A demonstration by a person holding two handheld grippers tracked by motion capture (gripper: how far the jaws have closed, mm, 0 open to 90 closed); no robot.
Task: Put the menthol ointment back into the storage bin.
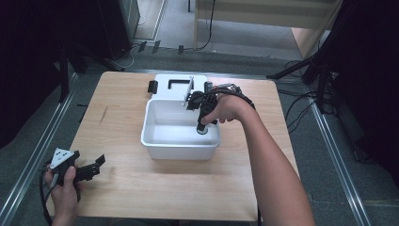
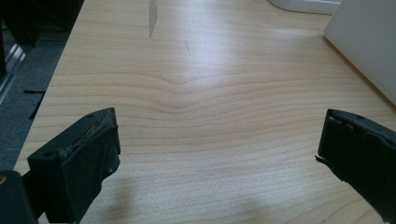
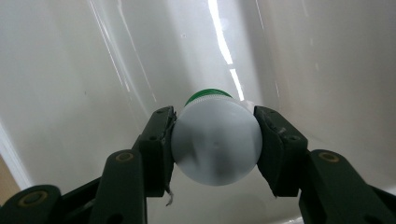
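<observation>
While the right tool point(image 3: 215, 140) grips a white-capped bottle point(image 3: 215, 142) inside the white tub point(image 1: 155, 141), its label stays hidden; the left tool point(image 2: 217, 154) gapes open over the tabletop point(image 2: 196, 93).

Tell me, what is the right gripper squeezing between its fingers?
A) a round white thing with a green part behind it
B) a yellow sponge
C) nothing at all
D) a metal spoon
A: in the right gripper view the black fingers press on both sides of a round white thing with a green part behind it, inside the white tub.
</observation>
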